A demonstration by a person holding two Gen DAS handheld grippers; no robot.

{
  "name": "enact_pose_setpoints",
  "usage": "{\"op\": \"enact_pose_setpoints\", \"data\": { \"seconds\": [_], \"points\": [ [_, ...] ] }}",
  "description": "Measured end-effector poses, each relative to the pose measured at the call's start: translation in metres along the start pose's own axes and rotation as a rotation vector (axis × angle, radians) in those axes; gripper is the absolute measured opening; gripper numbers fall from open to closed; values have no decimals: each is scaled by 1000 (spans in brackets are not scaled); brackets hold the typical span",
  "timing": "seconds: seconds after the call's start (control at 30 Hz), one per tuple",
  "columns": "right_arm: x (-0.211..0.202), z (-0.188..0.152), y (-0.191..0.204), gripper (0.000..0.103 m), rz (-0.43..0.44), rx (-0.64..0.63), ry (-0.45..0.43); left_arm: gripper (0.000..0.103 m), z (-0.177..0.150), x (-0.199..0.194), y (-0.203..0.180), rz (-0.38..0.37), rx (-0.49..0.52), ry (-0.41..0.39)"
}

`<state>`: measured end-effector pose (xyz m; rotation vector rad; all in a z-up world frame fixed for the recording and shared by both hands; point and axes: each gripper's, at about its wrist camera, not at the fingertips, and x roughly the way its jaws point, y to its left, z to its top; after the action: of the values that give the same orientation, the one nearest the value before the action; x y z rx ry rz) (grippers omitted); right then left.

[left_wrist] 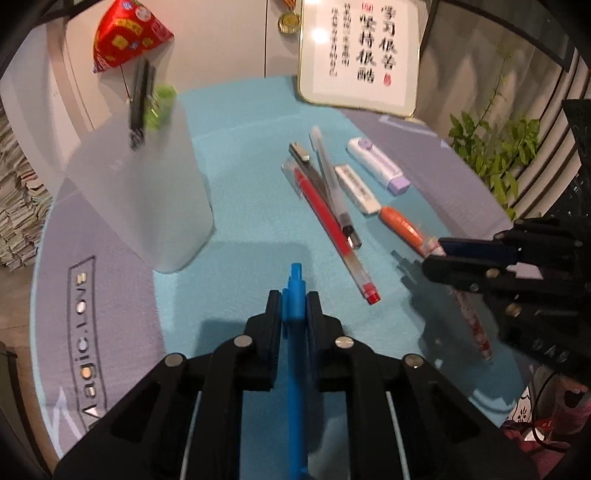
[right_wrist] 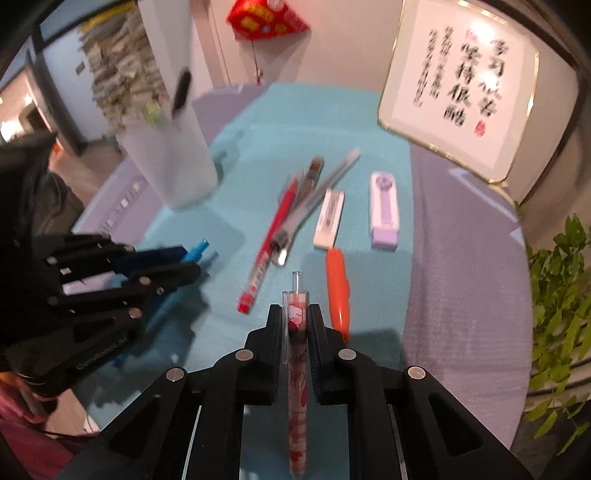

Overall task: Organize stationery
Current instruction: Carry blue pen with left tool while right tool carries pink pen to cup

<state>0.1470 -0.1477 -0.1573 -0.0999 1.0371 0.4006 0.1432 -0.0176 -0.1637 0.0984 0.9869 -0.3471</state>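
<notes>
My left gripper (left_wrist: 293, 299) is shut on a blue pen (left_wrist: 295, 354) that runs lengthwise between its pads, just above the teal cloth (left_wrist: 240, 155). My right gripper (right_wrist: 293, 310) is shut on a clear pen with a pink cartoon print (right_wrist: 297, 369). Each gripper also shows at the edge of the other's view. On the cloth lie a red pen (left_wrist: 332, 218), a clear grey pen (left_wrist: 330, 177), an orange pen (left_wrist: 402, 225), a white eraser (left_wrist: 356, 188) and a purple eraser (left_wrist: 378, 164). A frosted pen holder (left_wrist: 147, 199) stands at the left with a black pen (left_wrist: 139, 99) in it.
A framed calligraphy board (left_wrist: 358, 48) leans at the back of the round table. A green plant (left_wrist: 495, 147) stands past the right edge. A red ornament (left_wrist: 125, 33) hangs on the wall behind the holder. Stacked papers fill the far left.
</notes>
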Motion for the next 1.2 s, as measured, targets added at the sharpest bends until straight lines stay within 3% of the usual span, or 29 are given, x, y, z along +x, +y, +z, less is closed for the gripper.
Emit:
{"op": "enact_pose_setpoints", "data": {
  "seconds": [0.43,0.87,1.03,1.1,1.2],
  "points": [
    [-72,1,23,14,34,-11,-201,10,-3,-80,-3,-8,-24,-191],
    [-103,40,52,14,81,-33,-319,8,14,-146,5,55,-10,-371],
    [-98,50,57,14,96,-33,-312,9,4,-148,21,57,-46,-376],
    [-93,47,58,14,98,-35,-293,24,-11,-136,33,51,-87,-331],
    [-83,43,56,14,90,-41,-254,38,-36,-121,45,91,-88,-277]
  ]
}}
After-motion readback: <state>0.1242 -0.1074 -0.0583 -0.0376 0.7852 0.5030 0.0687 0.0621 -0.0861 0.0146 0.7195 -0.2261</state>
